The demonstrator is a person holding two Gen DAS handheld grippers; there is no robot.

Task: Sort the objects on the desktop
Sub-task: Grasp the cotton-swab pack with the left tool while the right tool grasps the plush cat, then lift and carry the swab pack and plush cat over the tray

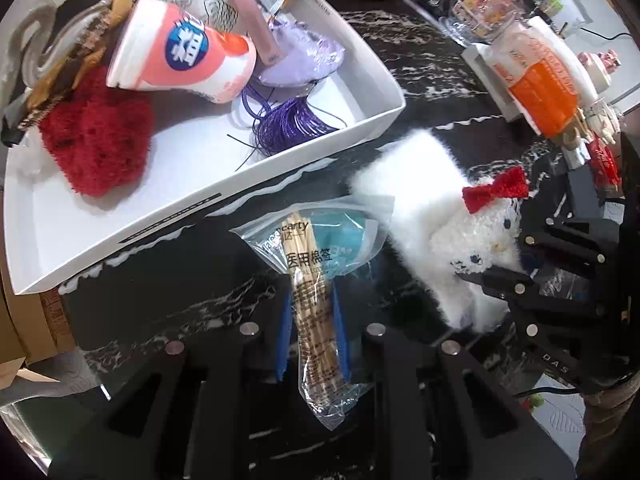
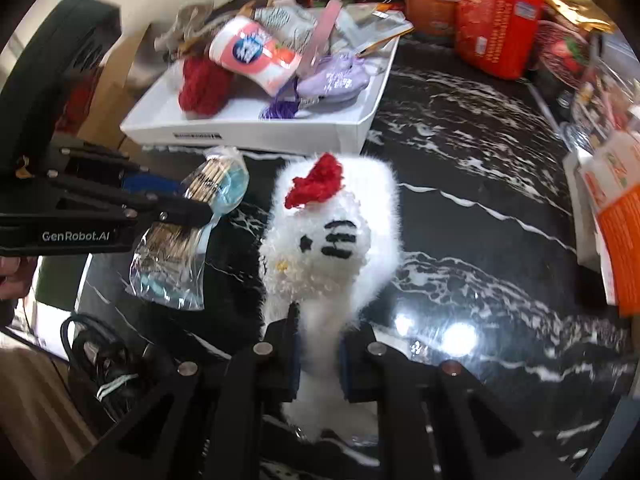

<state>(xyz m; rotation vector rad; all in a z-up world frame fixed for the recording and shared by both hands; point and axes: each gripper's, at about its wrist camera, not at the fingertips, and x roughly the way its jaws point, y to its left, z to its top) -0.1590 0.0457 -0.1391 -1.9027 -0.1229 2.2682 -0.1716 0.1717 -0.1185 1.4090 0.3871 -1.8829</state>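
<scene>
Between the pads of the left hand-held gripper [image 1: 310, 336]: one clear bag of cotton swabs [image 1: 312, 280], pinched mid-length, lifted off the black tabletop [image 2: 480, 240]. Light, crinkly, probably slippery; best held across the stick bundle. The right hand-held gripper [image 2: 318, 354] is closed on the base of one white plush toy [image 2: 332, 236], soft and compressible. Ahead of both: one white tray [image 1: 160, 216], already piled with a red plush, cup and purple cord.
</scene>
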